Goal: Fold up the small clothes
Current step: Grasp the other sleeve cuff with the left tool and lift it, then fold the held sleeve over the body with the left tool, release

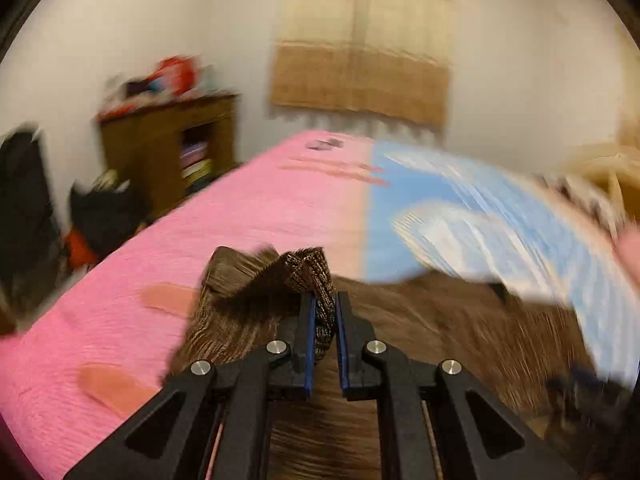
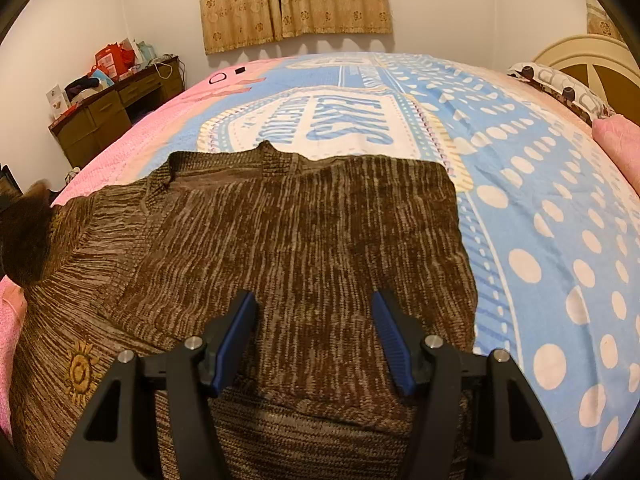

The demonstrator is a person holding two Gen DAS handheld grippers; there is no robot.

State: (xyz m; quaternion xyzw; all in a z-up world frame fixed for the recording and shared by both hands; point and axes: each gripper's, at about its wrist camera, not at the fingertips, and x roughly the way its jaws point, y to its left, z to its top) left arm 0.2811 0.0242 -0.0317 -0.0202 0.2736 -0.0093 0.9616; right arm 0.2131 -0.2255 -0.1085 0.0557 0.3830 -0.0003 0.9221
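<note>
A brown knit sweater lies spread on the bed, its right side folded over, with a gold sun emblem near its left part. My left gripper is shut on a ribbed edge of the sweater and holds it lifted above the bed; that view is blurred by motion. My right gripper is open and empty, hovering over the lower middle of the sweater. A dark blurred piece of the lifted sweater shows at the left edge of the right wrist view.
The bed has a pink and blue printed cover. A wooden desk with clutter stands by the left wall. Curtains hang behind the bed. Pillows and a headboard are at the right.
</note>
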